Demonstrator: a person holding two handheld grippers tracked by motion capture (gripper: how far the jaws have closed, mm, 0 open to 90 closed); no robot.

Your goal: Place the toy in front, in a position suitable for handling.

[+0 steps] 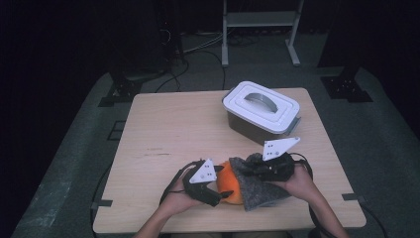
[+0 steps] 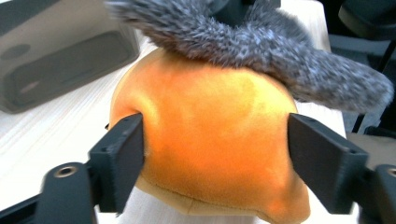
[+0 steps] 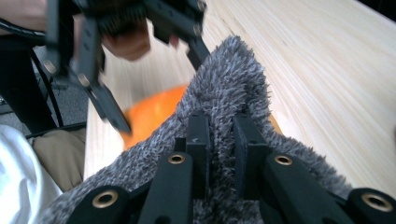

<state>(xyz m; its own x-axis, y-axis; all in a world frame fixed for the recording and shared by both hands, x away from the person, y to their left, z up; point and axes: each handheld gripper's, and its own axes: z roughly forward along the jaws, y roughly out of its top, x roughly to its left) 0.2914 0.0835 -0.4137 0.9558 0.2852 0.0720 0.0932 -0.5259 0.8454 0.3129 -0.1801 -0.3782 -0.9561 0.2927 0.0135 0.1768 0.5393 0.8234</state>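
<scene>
The right gripper [image 3: 219, 154] is clenched on a fold of the grey fleece cloth [image 3: 233, 79], which drapes over the orange plush toy [image 2: 210, 140] near the front edge of the table [image 1: 163, 129], right of its middle. The left gripper [image 2: 215, 154] has its jaws spread to either side of the toy — the left jaw dents the plush, while the right one looks just clear of it, so I judge this a loose bracket rather than a firm grip. If the cloth is pulled now, the toy could drag along with it or roll out sideways toward that front edge — the soft, rounded plush gives the wide jaws little to bite on; the white-lidded bin [image 1: 261, 111] at the far right corner stands well apart.
</scene>
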